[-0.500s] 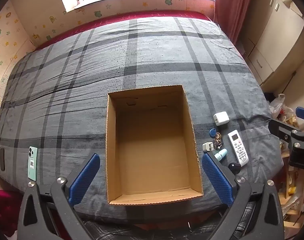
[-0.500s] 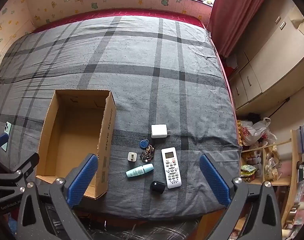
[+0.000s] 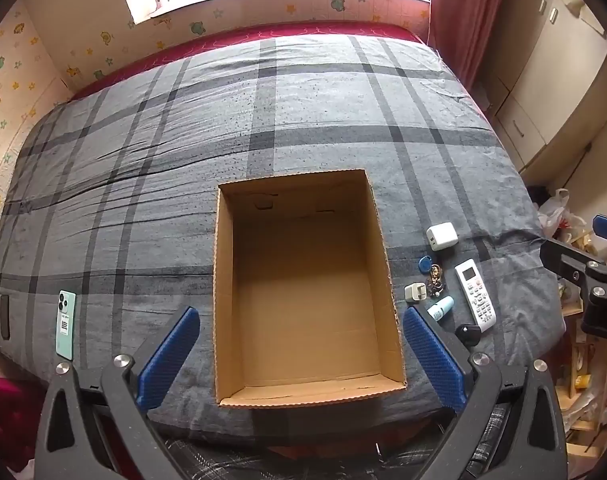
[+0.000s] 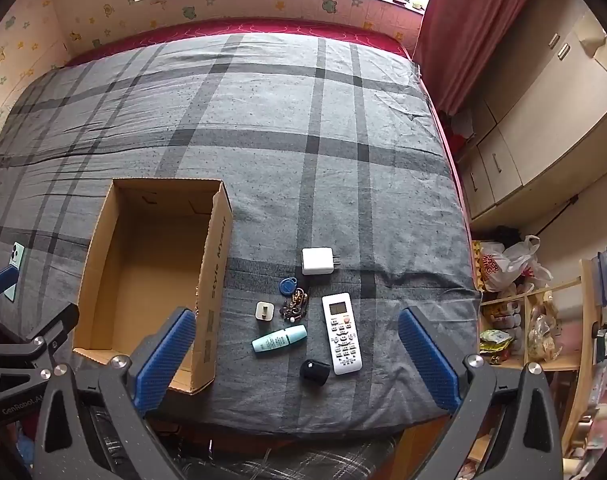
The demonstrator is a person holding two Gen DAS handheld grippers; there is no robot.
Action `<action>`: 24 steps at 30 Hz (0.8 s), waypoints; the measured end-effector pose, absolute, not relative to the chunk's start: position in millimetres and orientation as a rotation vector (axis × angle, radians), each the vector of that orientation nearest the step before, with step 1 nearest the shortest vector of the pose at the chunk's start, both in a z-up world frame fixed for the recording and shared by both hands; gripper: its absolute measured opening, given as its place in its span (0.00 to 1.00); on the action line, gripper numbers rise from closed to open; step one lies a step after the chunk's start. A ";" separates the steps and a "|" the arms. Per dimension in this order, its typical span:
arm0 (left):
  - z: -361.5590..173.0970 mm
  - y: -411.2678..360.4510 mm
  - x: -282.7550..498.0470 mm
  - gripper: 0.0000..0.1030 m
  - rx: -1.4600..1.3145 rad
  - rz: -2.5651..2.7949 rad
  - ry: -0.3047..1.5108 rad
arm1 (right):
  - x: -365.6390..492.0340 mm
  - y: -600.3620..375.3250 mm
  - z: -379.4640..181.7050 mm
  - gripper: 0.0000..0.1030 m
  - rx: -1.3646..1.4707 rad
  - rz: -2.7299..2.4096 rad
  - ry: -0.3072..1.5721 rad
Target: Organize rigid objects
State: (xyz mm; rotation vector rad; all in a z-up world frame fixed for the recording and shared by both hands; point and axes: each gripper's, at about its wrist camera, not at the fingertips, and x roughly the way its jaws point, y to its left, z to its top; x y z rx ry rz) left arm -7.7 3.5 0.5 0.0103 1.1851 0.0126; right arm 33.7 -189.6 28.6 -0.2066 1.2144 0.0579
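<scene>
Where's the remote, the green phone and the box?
Remote control (image 4: 341, 334), right wrist view, button pad.
Green phone (image 3: 65, 324), left wrist view, its back.
Cardboard box (image 3: 303, 394), left wrist view, near rim.

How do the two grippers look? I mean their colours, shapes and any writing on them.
Left gripper and right gripper look alike: black, speckled, angular arms with silver round bolts, and flat blue fingers with a fine dotted texture. The left gripper's body shows white lettering, "GenRobot.AI", in the right wrist view. No cables or sleeves are visible.
</scene>
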 end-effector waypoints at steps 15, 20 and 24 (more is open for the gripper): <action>6.3 2.2 -9.0 1.00 0.012 0.018 1.180 | 27.2 -189.2 31.9 1.00 -0.205 0.052 1.206; 10.3 2.9 -14.2 1.00 0.018 0.020 1.167 | 24.3 -188.6 32.7 1.00 -0.202 0.050 1.201; 10.2 2.5 -16.3 1.00 0.020 0.017 1.170 | 22.1 -189.4 34.3 1.00 -0.201 0.049 1.201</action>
